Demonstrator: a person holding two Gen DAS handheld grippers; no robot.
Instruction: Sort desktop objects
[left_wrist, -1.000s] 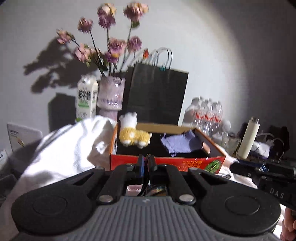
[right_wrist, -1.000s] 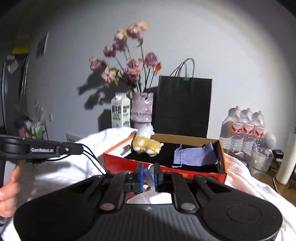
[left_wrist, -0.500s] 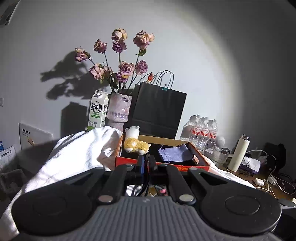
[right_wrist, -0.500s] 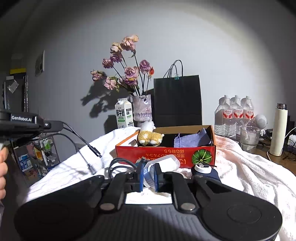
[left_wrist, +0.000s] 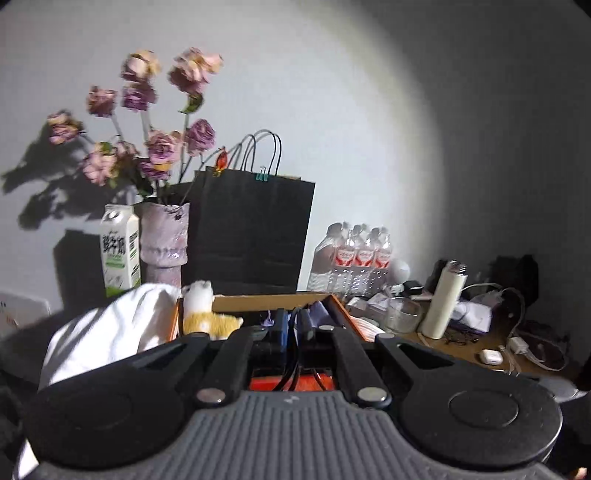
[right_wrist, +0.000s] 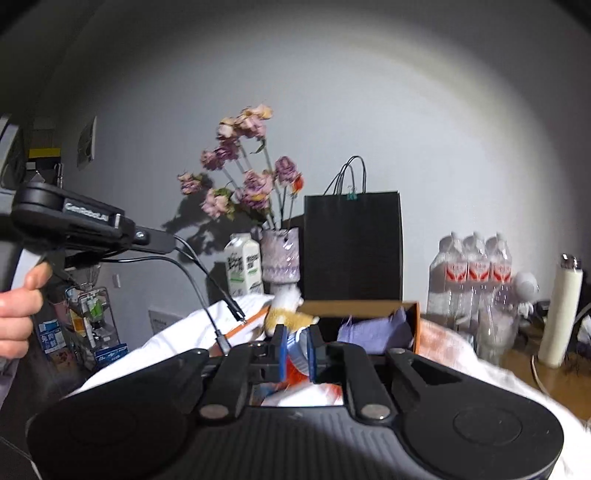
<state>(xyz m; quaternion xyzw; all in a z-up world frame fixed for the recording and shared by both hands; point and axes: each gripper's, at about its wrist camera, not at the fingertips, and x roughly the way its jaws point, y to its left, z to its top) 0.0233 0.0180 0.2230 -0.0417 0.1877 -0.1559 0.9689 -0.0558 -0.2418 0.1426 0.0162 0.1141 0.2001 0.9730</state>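
An orange cardboard box (left_wrist: 343, 314) holds a yellow and white plush alpaca (left_wrist: 203, 314) and a folded purple cloth (right_wrist: 373, 328). My left gripper (left_wrist: 292, 325) is shut on a black cable (left_wrist: 291, 365) that hangs down between its fingers, in front of the box. My right gripper (right_wrist: 296, 345) is shut on a clear plastic lid-like piece (right_wrist: 297, 352), low in front of the box (right_wrist: 412, 325). The left gripper (right_wrist: 147, 236) shows from the side in the right wrist view, held up at the left with the cable (right_wrist: 199, 291) trailing down.
White cloth (left_wrist: 110, 332) covers the surface around the box. Behind stand a milk carton (left_wrist: 120, 251), a vase of dried flowers (left_wrist: 164, 236), a black paper bag (left_wrist: 255, 236) and several water bottles (left_wrist: 354, 258). A white flask (left_wrist: 443, 299), glass and chargers sit right.
Both grippers have risen and tilted up; the box now sits lower and closer in both views. The left gripper has lifted the cable off the cloth. The views are blurred by motion.
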